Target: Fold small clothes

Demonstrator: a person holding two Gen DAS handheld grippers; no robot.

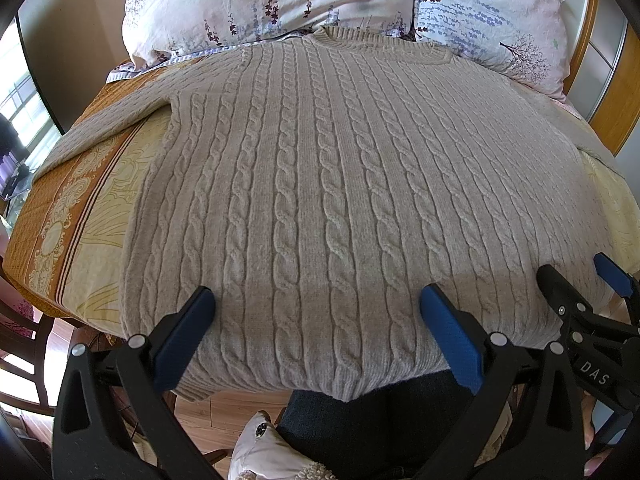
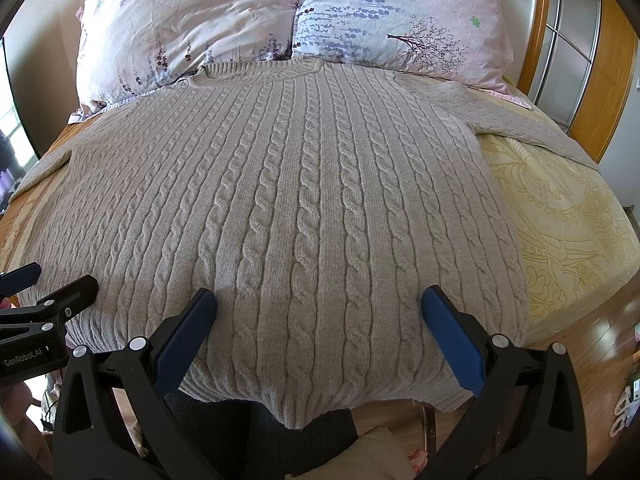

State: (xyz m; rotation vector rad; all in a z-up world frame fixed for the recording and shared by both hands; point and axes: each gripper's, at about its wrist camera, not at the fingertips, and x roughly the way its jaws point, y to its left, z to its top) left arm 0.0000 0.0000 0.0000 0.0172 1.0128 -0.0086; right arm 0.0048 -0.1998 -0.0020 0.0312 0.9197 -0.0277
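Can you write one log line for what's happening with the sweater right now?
sweater: spread flat on bed, unfolded | left gripper: open above hem | right gripper: open above hem | pillows: behind collar

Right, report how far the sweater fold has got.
Done: the sweater is spread flat on the bed, neckline toward the pillows, both sleeves out sideways. In hand: nothing is gripped; the left gripper and right gripper hover open above the hem. Left: every fold; no sleeve or side is turned in.
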